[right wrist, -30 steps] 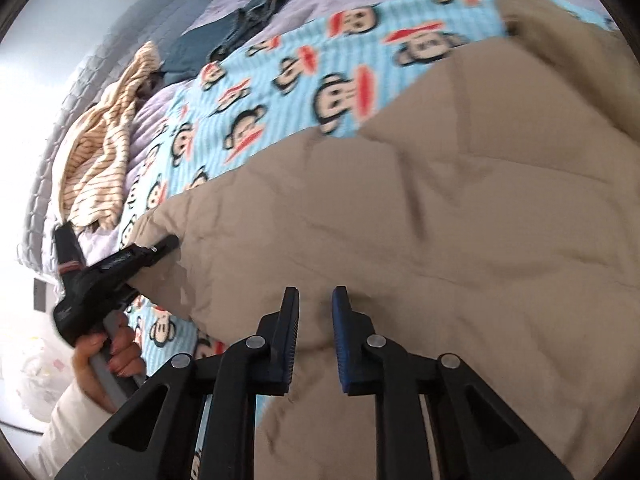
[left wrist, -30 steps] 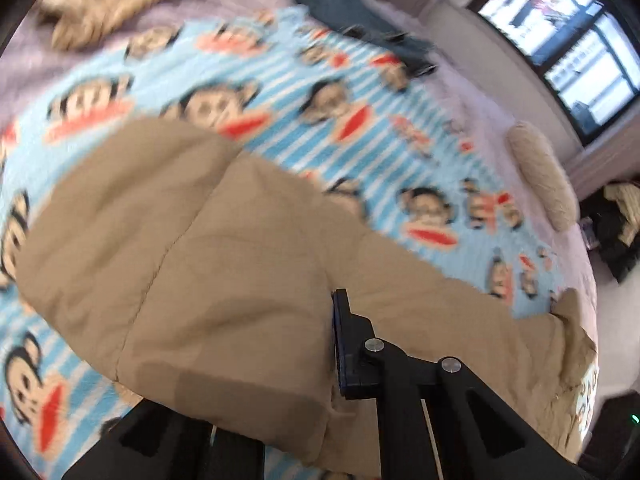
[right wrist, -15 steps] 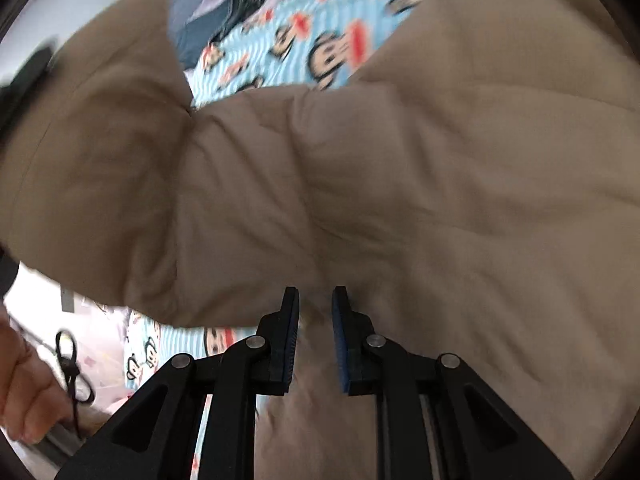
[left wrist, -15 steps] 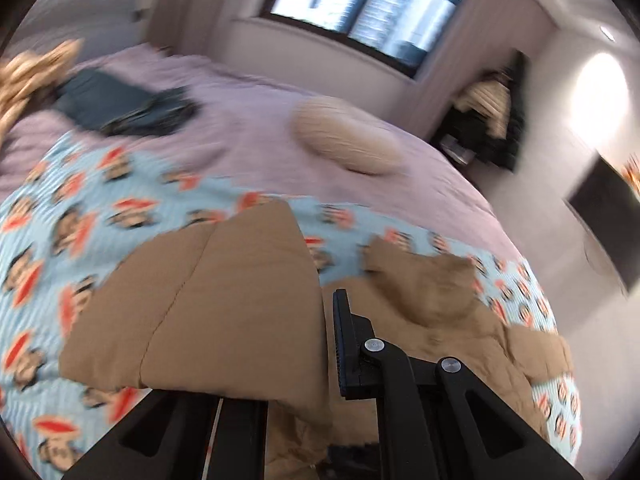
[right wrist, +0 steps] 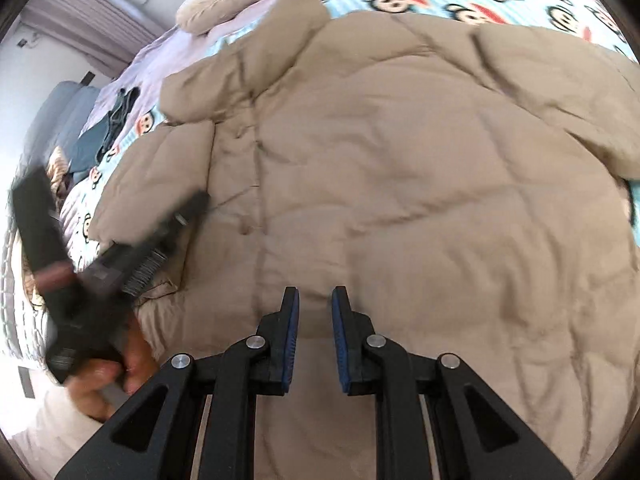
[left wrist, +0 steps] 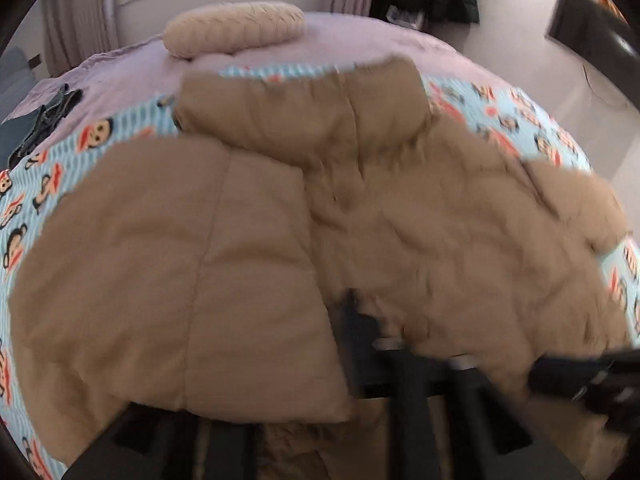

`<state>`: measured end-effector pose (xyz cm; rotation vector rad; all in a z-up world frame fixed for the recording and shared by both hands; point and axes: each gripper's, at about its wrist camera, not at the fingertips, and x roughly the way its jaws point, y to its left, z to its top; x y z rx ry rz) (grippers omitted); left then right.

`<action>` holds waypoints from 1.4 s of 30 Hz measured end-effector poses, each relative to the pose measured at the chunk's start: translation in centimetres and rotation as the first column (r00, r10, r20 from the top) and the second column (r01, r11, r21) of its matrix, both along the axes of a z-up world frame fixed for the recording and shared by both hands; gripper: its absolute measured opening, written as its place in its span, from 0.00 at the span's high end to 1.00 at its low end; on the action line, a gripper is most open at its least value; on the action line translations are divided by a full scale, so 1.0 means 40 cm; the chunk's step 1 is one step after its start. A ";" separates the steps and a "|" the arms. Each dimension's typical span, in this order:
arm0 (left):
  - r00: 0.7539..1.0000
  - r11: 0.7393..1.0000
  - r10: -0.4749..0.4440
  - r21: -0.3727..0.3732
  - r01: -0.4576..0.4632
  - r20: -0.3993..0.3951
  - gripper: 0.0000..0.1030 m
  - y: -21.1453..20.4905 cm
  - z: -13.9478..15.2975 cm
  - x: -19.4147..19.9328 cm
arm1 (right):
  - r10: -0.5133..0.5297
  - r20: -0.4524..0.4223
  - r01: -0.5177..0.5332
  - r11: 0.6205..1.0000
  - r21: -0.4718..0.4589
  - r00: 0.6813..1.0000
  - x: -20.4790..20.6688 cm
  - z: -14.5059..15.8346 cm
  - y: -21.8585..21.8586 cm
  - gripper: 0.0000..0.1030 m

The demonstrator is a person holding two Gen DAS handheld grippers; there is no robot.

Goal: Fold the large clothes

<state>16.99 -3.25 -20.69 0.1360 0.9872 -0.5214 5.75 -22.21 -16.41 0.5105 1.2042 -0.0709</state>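
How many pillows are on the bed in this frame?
1. A cream knitted pillow lies on the lilac sheet at the far end of the bed, beyond the collar of the tan puffer jacket. Others could sit outside both views.

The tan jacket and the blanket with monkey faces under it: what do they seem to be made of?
The tan jacket looks like a padded, quilted coat with a smooth matte woven shell, probably synthetic: stitched seams divide it into puffy panels. The blanket looks like soft fleece or flannel with a printed pattern, but blur leaves the texture uncertain.
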 end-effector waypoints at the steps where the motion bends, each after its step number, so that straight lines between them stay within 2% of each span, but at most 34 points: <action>1: 1.000 1.000 -0.013 -0.013 0.013 0.006 0.37 0.000 0.005 -0.016 | -0.002 -0.001 0.002 1.000 0.003 1.000 0.004 -0.001 0.005 0.82; 2: 1.000 1.000 -0.016 -0.016 0.017 0.019 0.23 0.006 0.017 -0.030 | -0.005 -0.002 0.005 1.000 0.005 1.000 0.011 -0.002 0.007 0.82; 5: 0.999 1.000 -0.023 -0.005 0.024 0.038 0.22 0.036 0.057 -0.051 | -0.009 -0.003 0.009 1.000 -0.008 1.000 0.028 0.002 0.025 0.81; 7: 1.000 0.999 -0.009 -0.032 0.010 0.030 0.22 0.085 0.085 -0.065 | 0.006 0.003 -0.006 1.000 -0.027 1.000 -0.014 0.011 0.021 0.78; 8: 0.999 0.999 0.019 -0.048 -0.017 0.036 0.22 0.124 0.104 -0.077 | 0.032 0.013 -0.031 0.998 -0.049 0.999 0.001 0.025 0.044 0.64; 9: 0.998 0.998 0.047 -0.054 -0.045 0.043 0.22 0.154 0.116 -0.087 | 0.057 0.029 -0.055 0.996 -0.071 0.998 -0.016 0.036 0.052 0.43; 11: 0.988 0.989 0.143 -0.046 -0.140 0.057 0.22 0.256 0.137 -0.100 | 0.135 0.082 -0.124 0.984 -0.125 0.987 -0.009 0.073 0.106 0.26; 13: 0.969 0.971 0.237 -0.028 -0.236 0.062 0.22 0.336 0.138 -0.094 | 0.243 0.113 -0.216 0.955 -0.204 0.964 0.010 0.102 0.179 0.25; 14: 0.952 0.954 0.301 -0.017 -0.300 0.060 0.22 0.385 0.130 -0.087 | 0.290 0.118 -0.255 0.936 -0.244 0.950 0.016 0.111 0.215 0.25; 16: 0.921 0.922 0.387 0.008 -0.388 0.033 0.22 0.454 0.095 -0.066 | 0.391 0.117 -0.332 0.878 -0.343 0.913 0.040 0.117 0.301 0.23; 19: 0.879 0.880 0.474 0.048 -0.473 -0.039 0.22 0.519 0.008 -0.041 | 0.550 0.048 -0.446 0.722 -0.530 0.834 0.082 0.087 0.452 0.23; 20: 0.873 0.875 0.484 0.047 -0.482 -0.061 0.22 0.528 -0.015 -0.039 | 0.591 0.013 -0.468 0.653 -0.595 0.807 0.095 0.064 0.499 0.23; 22: 0.869 0.873 0.488 0.035 -0.487 -0.082 0.22 0.532 -0.042 -0.039 | 0.632 -0.030 -0.482 0.559 -0.675 0.774 0.111 0.032 0.555 0.23; 23: 0.869 0.873 0.488 0.034 -0.487 -0.077 0.22 0.530 -0.047 -0.040 | 0.641 -0.039 -0.481 0.533 -0.696 0.767 0.129 0.020 0.572 0.23; 24: 0.871 0.874 0.485 0.038 -0.484 -0.071 0.22 0.525 -0.049 -0.041 | 0.636 -0.036 -0.471 0.530 -0.705 0.771 0.145 0.017 0.575 0.23; 27: 0.880 0.881 0.472 0.053 -0.470 -0.054 0.22 0.518 -0.054 -0.038 | 0.548 0.026 -0.366 0.592 -0.718 0.836 0.194 0.038 0.522 0.23; 29: 0.889 0.890 0.456 0.060 -0.453 -0.048 0.22 0.519 -0.060 -0.037 | 0.433 0.099 -0.243 0.665 -0.706 0.896 0.206 0.067 0.443 0.23; 30: 0.891 0.892 0.452 0.059 -0.449 -0.052 0.22 0.520 -0.060 -0.036 | 0.339 0.141 -0.165 0.729 -0.664 0.930 0.208 0.082 0.375 0.23; 32: 0.891 0.893 0.450 0.052 -0.447 -0.069 0.22 0.515 -0.053 -0.034 | 0.177 0.184 -0.054 0.847 -0.529 0.967 0.190 0.088 0.257 0.23; 33: 0.890 0.895 0.447 0.043 -0.445 -0.088 0.22 0.520 -0.047 -0.031 | 0.094 0.188 -0.002 0.899 -0.438 0.978 0.183 0.079 0.199 0.27; 34: 0.891 0.898 0.438 0.011 -0.440 -0.116 0.22 0.527 -0.038 -0.022 | -0.007 0.170 0.057 0.955 -0.291 0.985 0.171 0.056 0.125 0.34; 36: 0.893 0.897 0.421 -0.075 -0.436 -0.159 0.22 0.549 -0.017 -0.003 | -0.101 0.089 0.110 0.988 -0.108 0.991 0.160 0.000 0.046 0.80; 38: 0.891 0.885 0.411 -0.152 -0.441 -0.193 0.22 0.579 0.002 0.036 | -0.174 0.041 0.173 0.985 0.017 0.984 0.143 -0.047 -0.004 0.87; 39: 0.887 0.878 0.414 -0.167 -0.448 -0.203 0.22 0.588 0.006 0.054 | -0.204 0.046 0.200 0.977 0.076 0.978 0.133 -0.059 -0.022 0.89; 41: 0.872 0.858 0.412 -0.210 -0.469 -0.263 0.22 0.624 -0.001 0.113 | -0.231 0.058 0.222 0.966 0.134 0.971 0.124 -0.066 -0.042 0.90; 42: 0.865 0.849 0.398 -0.235 -0.473 -0.304 0.22 0.634 -0.012 0.135 | -0.226 0.061 0.217 0.967 0.131 0.972 0.123 -0.065 -0.041 0.90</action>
